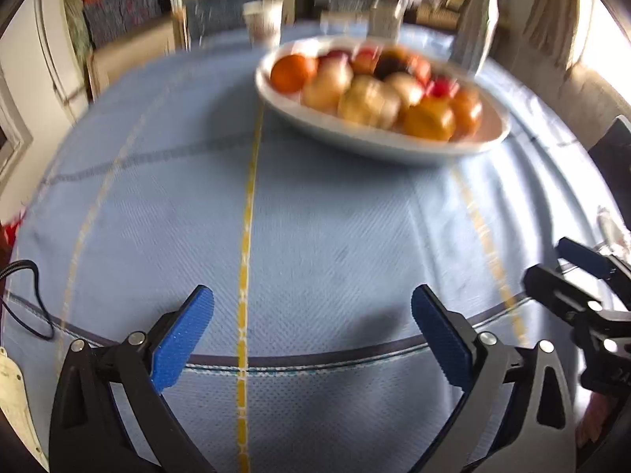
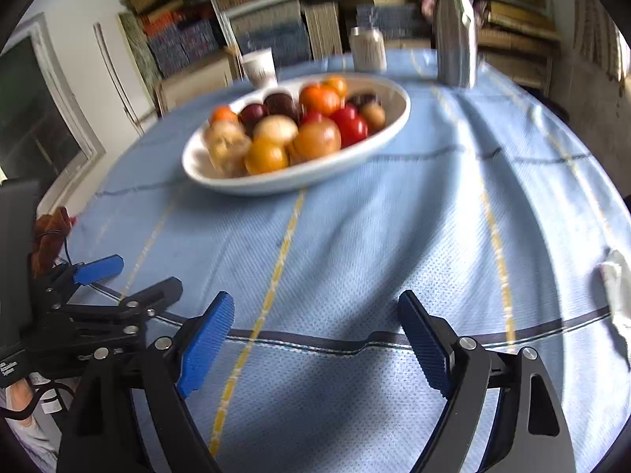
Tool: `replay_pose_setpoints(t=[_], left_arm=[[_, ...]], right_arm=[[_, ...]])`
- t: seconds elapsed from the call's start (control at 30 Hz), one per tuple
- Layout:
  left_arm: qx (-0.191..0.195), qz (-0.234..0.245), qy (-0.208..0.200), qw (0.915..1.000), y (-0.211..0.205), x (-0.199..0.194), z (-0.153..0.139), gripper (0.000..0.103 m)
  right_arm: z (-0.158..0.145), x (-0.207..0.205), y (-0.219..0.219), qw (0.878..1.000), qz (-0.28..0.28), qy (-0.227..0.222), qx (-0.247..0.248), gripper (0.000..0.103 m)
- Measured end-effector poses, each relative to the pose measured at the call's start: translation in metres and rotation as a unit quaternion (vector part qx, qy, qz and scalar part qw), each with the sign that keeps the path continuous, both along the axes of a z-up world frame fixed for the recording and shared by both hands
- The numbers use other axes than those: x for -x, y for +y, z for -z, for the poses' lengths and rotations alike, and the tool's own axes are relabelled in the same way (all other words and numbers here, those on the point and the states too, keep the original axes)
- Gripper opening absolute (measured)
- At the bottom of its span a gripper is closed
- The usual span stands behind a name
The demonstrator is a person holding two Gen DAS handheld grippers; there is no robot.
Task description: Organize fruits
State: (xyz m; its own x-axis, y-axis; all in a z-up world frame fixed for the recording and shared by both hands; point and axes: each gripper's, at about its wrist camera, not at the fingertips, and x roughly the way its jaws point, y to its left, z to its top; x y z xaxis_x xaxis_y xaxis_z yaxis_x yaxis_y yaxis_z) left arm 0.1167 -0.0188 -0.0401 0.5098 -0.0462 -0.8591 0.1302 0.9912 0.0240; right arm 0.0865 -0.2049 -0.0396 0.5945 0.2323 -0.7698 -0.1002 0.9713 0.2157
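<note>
A white oval bowl [image 1: 394, 144] [image 2: 315, 179] stands on the far part of the table, piled with several fruits: oranges [image 1: 292, 72] [image 2: 317, 99], pale yellow fruits [image 1: 368, 101] [image 2: 227, 144], red ones [image 2: 350, 123] and dark plums [image 2: 280, 105]. My left gripper [image 1: 311, 299] is open and empty over the blue cloth, well short of the bowl. My right gripper [image 2: 315, 309] is open and empty too, also short of the bowl. Each gripper shows at the edge of the other's view: the right one [image 1: 572, 272] and the left one [image 2: 130, 276].
A blue tablecloth [image 1: 335, 244] with yellow stripes covers the table. Behind the bowl stand a white cup [image 2: 260, 67], a jar [image 2: 367, 49] and a tall silver bag [image 2: 453, 27]. Shelves of books line the back wall. A black cable [image 1: 27, 299] lies at the left edge.
</note>
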Motion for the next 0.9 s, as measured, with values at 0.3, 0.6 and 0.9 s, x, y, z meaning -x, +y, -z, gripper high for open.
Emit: replay_pose_setpoints(t=[0.3, 0.6, 0.9], left_arm=[[0.005, -0.003, 0.000, 1.0000, 0.000, -0.003, 0.001, 0.099], [0.005, -0.003, 0.001, 1.0000, 0.001, -0.003, -0.001, 0.099], [0.004, -0.003, 0.000, 1.0000, 0.000, -0.003, -0.001, 0.099]], right_arm=[[0.007, -0.015, 0.013, 0.999, -0.014, 0.014, 0.045, 0.100], [0.010, -0.014, 0.025, 0.993, -0.048, 0.020, 0.106, 0.100], [0.011, -0.013, 0.025, 0.993, -0.045, 0.016, 0.106, 0.100]])
